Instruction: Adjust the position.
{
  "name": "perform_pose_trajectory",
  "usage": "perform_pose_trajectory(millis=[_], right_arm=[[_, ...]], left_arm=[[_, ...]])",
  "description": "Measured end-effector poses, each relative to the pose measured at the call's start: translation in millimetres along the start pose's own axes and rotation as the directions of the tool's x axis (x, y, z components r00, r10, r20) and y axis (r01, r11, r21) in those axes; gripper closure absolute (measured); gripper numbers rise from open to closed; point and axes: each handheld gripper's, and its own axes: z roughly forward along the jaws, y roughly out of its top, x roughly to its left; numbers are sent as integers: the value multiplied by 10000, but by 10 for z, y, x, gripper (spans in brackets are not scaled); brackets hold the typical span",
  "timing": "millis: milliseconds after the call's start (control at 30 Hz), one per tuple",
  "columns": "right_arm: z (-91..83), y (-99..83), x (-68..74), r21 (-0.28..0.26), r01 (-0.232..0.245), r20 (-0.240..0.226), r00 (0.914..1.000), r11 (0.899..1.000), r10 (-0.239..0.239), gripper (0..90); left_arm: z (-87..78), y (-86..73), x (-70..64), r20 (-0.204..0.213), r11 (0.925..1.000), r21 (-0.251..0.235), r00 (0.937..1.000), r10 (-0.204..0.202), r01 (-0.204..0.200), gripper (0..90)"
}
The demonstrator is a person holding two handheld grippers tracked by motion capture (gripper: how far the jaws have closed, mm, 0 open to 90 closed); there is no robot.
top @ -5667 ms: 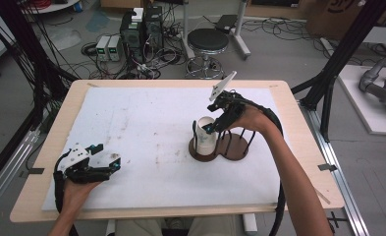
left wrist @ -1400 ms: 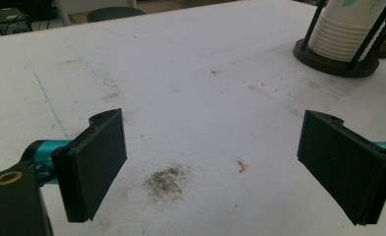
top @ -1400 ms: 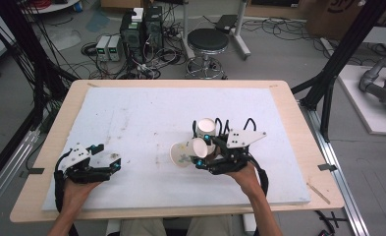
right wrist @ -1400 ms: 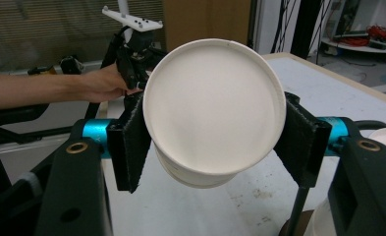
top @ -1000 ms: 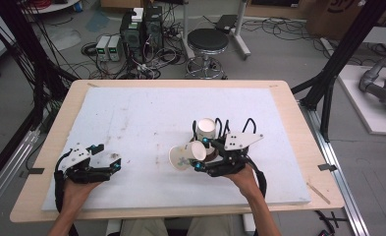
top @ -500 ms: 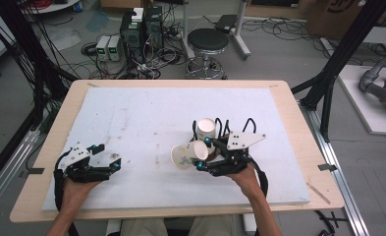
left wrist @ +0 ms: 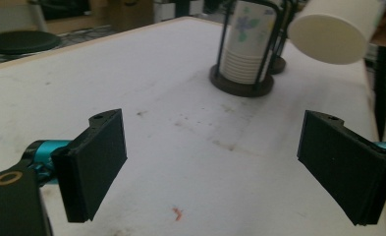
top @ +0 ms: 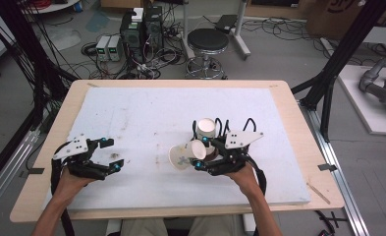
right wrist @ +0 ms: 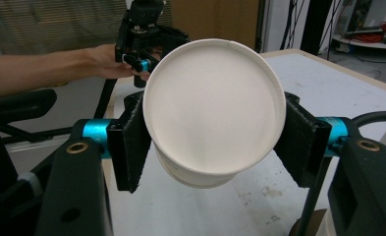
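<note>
Left forearm: comes in from the bottom left of the high view, angled up and slightly right
Left hand (top: pixel 71 178): wrapped around the rear of its gripper, low over the table's near left part
Left gripper (top: pixel 111 154): jaws wide apart, nothing between them, pointing right
Right forearm: rises from the bottom edge, right of centre, leaning left
Right hand (top: pixel 240 173): grips its tool from behind, near the table's front middle
Right gripper (right wrist: pixel 212 142): jaws pressed on both sides of a cup (right wrist: pixel 214 105), held lying sideways, its base toward the gripper's camera
Spacing: the two grippers are well apart
</note>
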Motion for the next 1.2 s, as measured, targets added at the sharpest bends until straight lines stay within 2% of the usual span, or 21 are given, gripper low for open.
perform_pose_trajectory(millis=[67,200,367,500,700,933,1033,1200], right_arm=[[15,8,0,-42,10,-92,10000,10000,-10,367],[45,24,-1,-13,128,-149,9998,9999,-129,367],[82,29,7,33,110,-301,9995,9999,-109,366],[108,39,12,39,114,-436,9990,9999,-112,367],[150,49,14,76,212,-602,9980,9997,-207,367],[148,53,14,-1,278,-649,9975,9996,-277,367],[136,59,16,-41,270,-642,9976,9996,-272,367],[125,59,21,-36,243,-684,9974,9997,-245,367]], left_arm=[[25,74,8,684,9996,175,9974,216,-228,110],[63,188,-13,1208,9991,56,9918,409,-419,110],[202,282,-80,1882,9981,-89,9802,615,-609,110],[367,364,-155,2382,9966,-424,9680,791,-710,110],[643,505,-274,3203,9938,-732,9417,1028,-836,110],[923,658,-414,3822,9906,-883,9148,1305,-1045,110],[1023,703,-468,4020,9893,-920,9047,1410,-1133,110],[1168,716,-540,4229,9883,-973,8940,1478,-1174,110]])
